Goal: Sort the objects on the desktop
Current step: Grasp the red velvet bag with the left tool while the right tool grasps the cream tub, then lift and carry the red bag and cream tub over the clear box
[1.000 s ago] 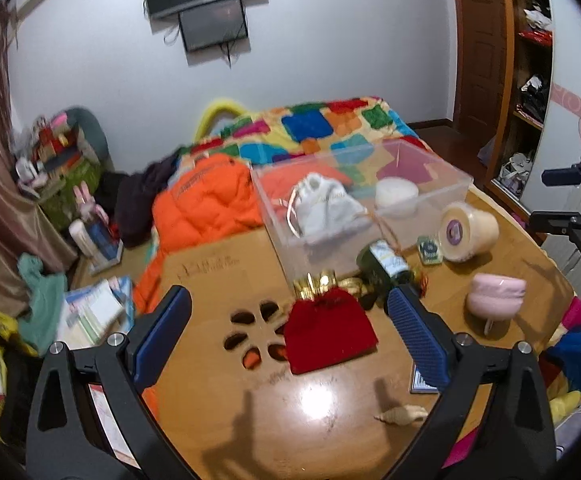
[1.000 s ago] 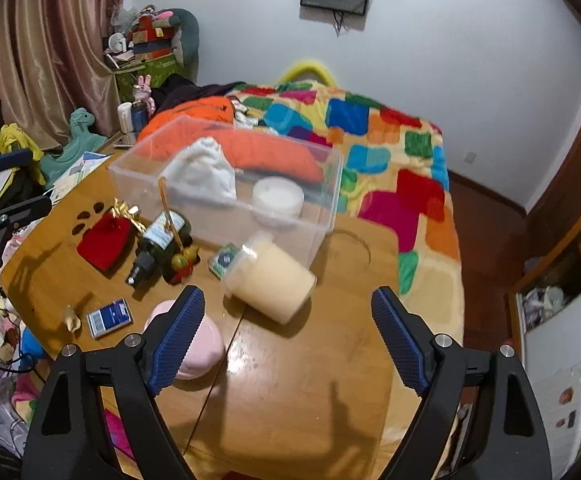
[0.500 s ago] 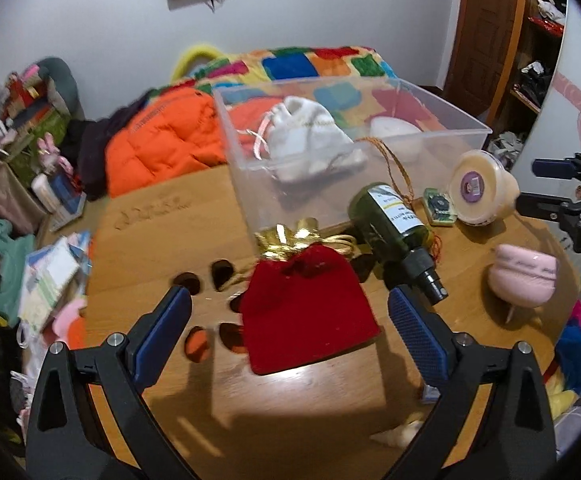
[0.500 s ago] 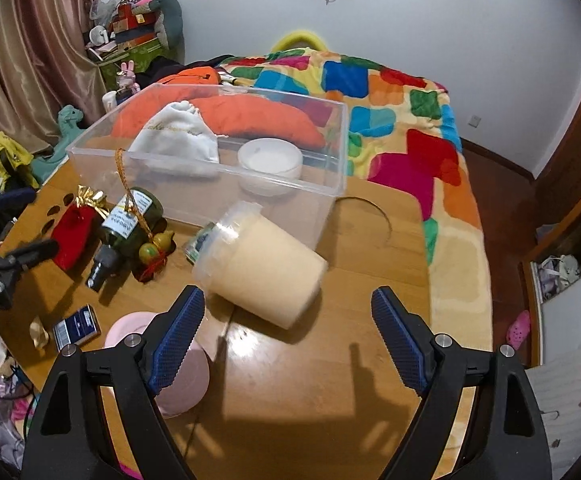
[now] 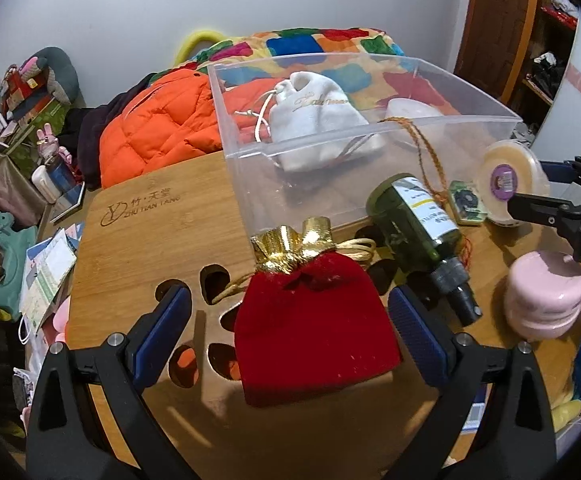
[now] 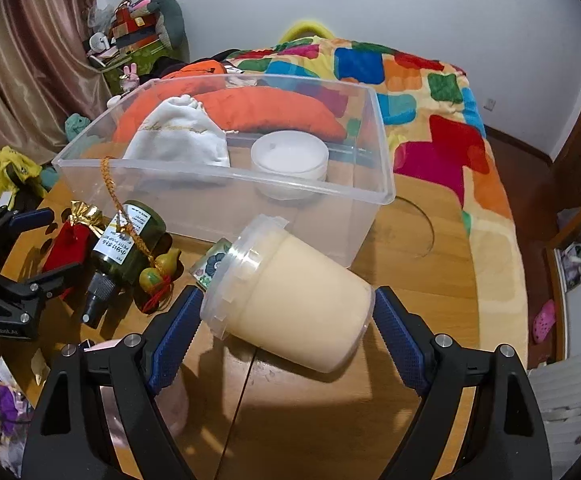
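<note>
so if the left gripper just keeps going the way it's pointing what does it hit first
Most likely the red velvet pouch: it lies flat on the wooden table, centred between the open left gripper fingers. Depth is hard to judge, but nothing else shows in that line.

Bare worktop [image 6: 430,264] lies right of the cream tub [image 6: 290,304]; the clear bin [image 6: 226,178] blocks passage behind.

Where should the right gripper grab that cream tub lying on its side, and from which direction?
Grip the cream tub across its smooth middle, coming down from above. It lies on its side on the table, lid toward the green bottle, so the round flanks face outward. The right gripper, jaws open, already straddles it. Avoid the ridged lid rim, which looks likelier to slip.
</note>
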Demonstrator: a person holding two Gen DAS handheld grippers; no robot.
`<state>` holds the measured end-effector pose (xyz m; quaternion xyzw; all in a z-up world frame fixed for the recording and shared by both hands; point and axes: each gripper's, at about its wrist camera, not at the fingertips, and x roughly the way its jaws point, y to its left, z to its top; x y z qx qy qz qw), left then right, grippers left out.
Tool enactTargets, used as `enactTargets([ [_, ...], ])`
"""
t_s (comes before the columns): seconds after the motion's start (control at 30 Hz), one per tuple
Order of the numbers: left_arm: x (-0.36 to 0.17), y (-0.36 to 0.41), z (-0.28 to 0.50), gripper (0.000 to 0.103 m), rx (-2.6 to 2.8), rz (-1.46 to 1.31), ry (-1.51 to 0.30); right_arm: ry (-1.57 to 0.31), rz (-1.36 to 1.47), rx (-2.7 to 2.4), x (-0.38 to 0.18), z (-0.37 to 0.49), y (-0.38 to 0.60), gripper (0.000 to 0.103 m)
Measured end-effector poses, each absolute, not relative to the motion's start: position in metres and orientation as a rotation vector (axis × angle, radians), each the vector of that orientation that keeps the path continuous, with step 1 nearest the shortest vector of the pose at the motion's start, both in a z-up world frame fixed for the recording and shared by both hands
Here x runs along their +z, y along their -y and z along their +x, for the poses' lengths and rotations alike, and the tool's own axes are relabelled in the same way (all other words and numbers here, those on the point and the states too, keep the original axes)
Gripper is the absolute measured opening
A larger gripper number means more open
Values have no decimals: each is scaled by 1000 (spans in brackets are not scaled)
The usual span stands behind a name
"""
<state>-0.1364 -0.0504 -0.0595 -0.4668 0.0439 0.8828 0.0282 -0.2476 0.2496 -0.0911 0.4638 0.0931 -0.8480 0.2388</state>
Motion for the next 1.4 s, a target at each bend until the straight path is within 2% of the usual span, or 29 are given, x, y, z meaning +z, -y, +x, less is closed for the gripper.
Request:
enactTargets([
  [0.27, -72, 49, -149, 100, 2714, -1487, -157, -256, 1263, -2323, -98, -251, -247, 85],
  [0.37, -75, 54, -151, 100, 2707, -1483, -94, -264, 1304, -2300, -107, -254, -245, 85],
  [0.6, -73, 67, -149, 98, 2718, -1456, 33, -116, 1324, -2268, -117, -258, -252, 79],
  [0.73, -70, 75, -144, 87, 2743, -1426, 96, -110, 1303, -2279, -116, -256, -253, 76],
  [0.87, -70, 74, -138, 72, 2750, -1397, 49, -91, 1294, -2277, -115, -253, -256, 75],
  [1.03, -68, 78, -136, 63, 2761, -1379, 77, -59, 1291, -2279, -115, -251, -261, 74],
  [1.2, -65, 76, -126, 51, 2792, -1341, 30, -79, 1271, -2304, -111, -247, -267, 71],
  [1.4, -63, 77, -117, 42, 2804, -1314, 37, -82, 1238, -2325, -100, -242, -275, 65],
])
